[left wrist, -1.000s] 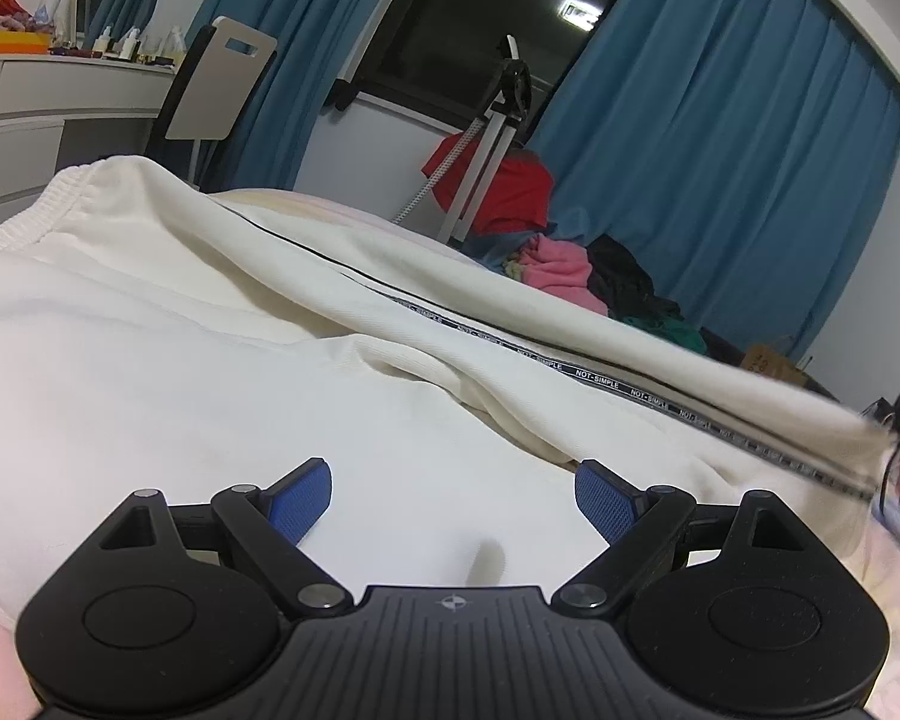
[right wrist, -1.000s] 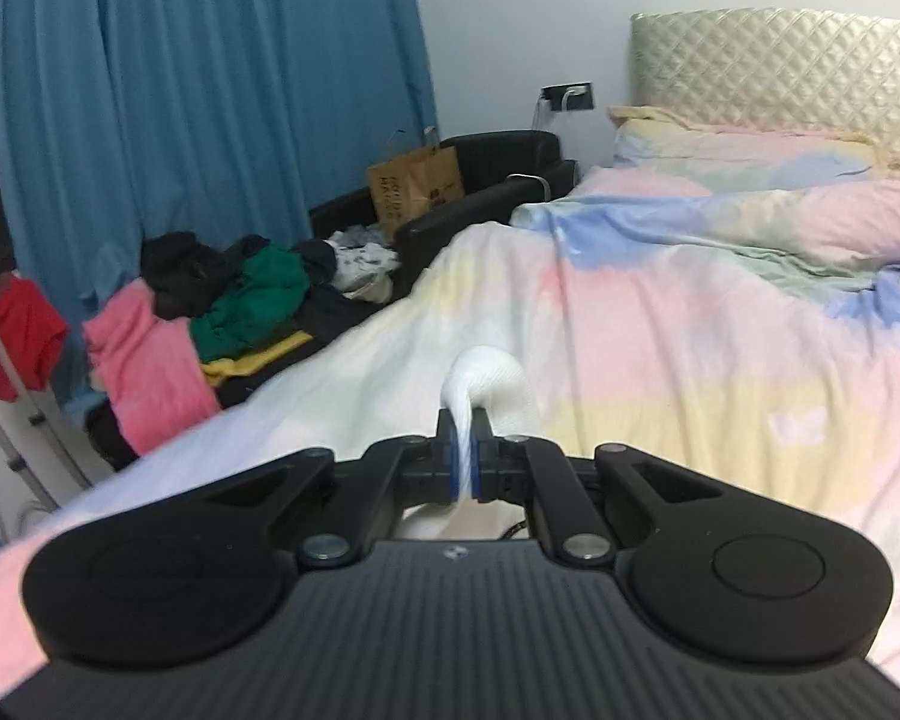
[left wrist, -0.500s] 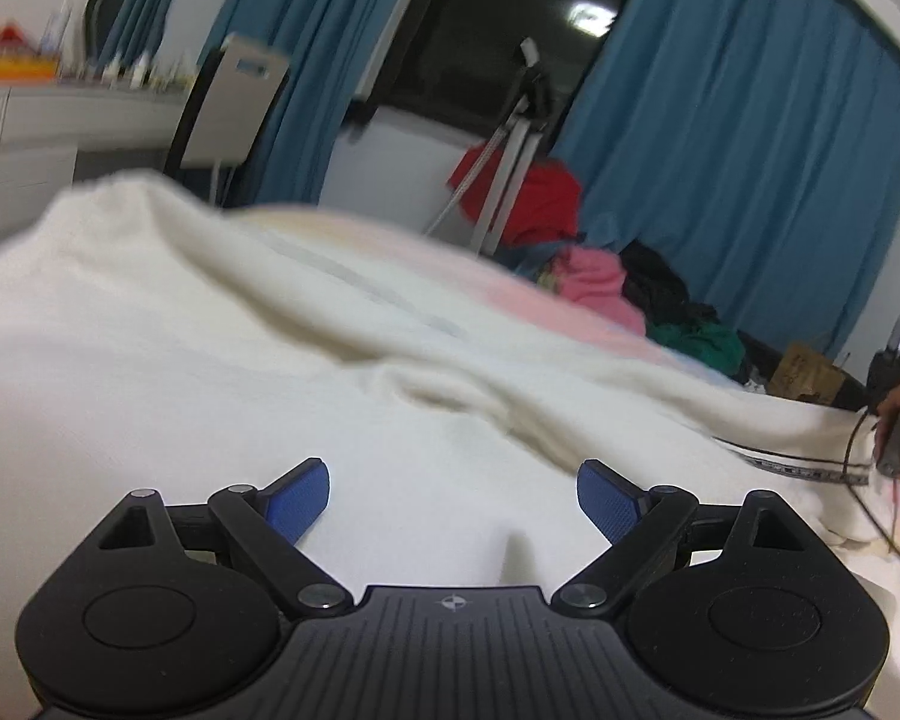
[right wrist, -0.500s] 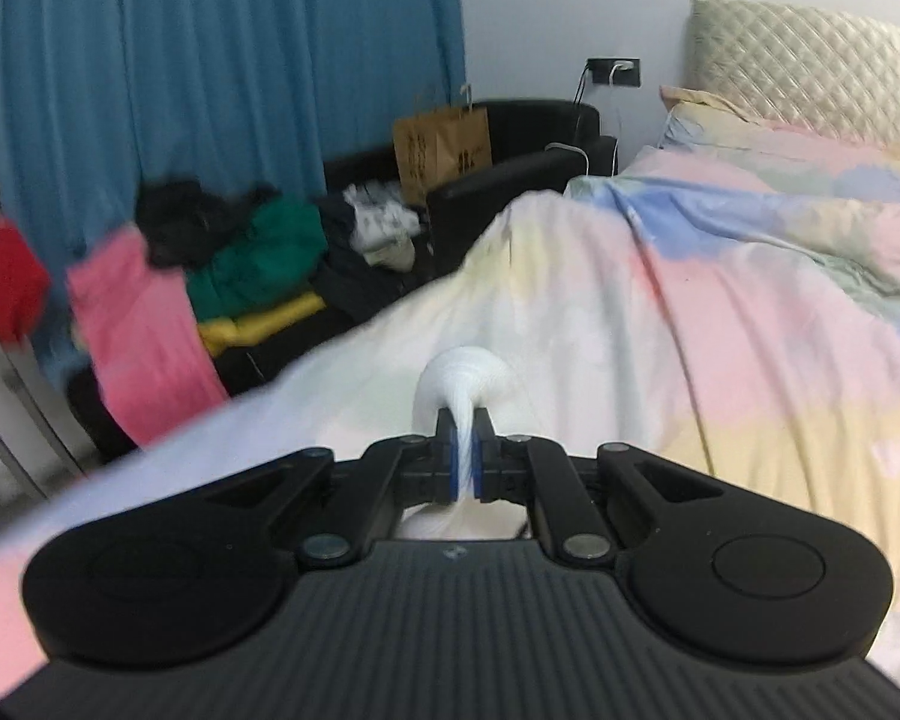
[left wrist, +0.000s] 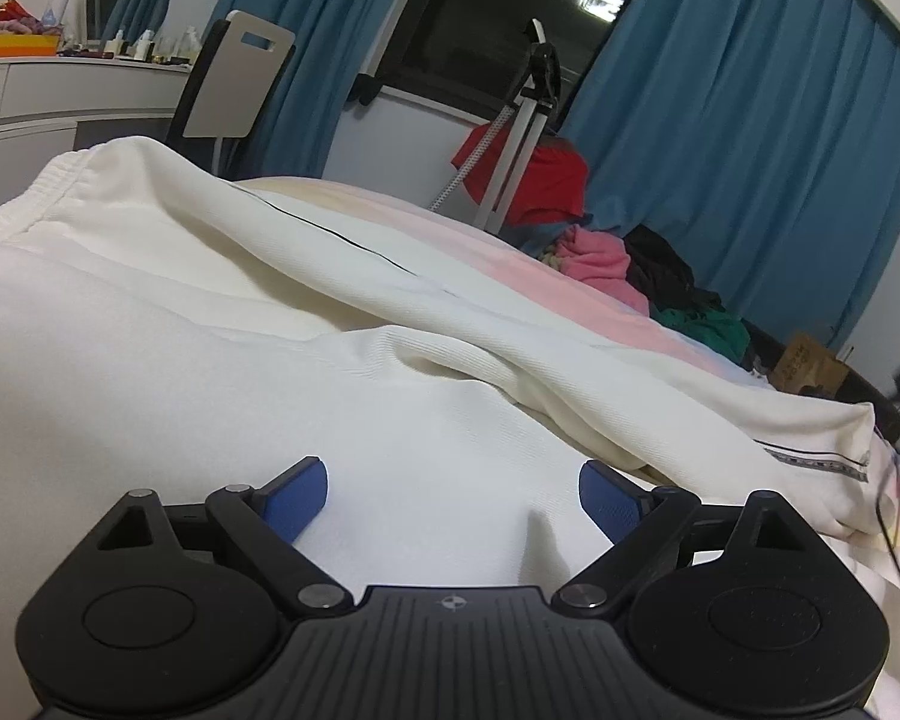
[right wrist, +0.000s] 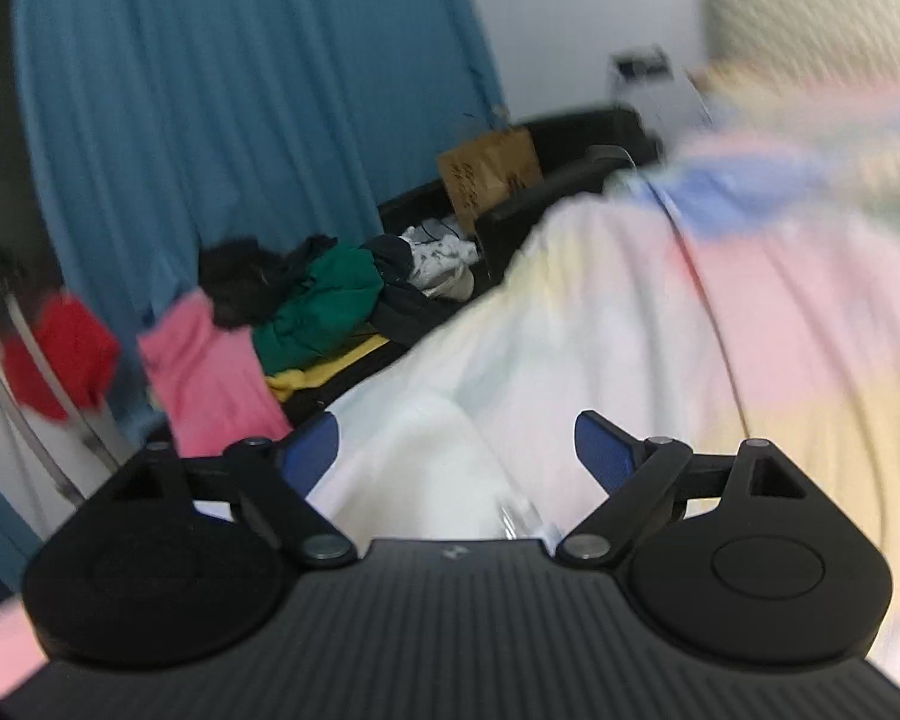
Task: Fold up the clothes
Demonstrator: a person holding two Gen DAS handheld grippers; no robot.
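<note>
So both sets of fingers are spread wide, holding nothing. Left gripper (left wrist: 448,495) hovers low over the white sweatpants (left wrist: 222,324) spread across the bed (left wrist: 510,252). Right gripper (right wrist: 456,456) sits over a white fold on the pastel bedspread (right wrist: 750,324), pretty blurry.

One white garment (left wrist: 390,408), two curtains (left wrist: 720,138), perhaps one clothes heap (right wrist: 306,300).
</note>
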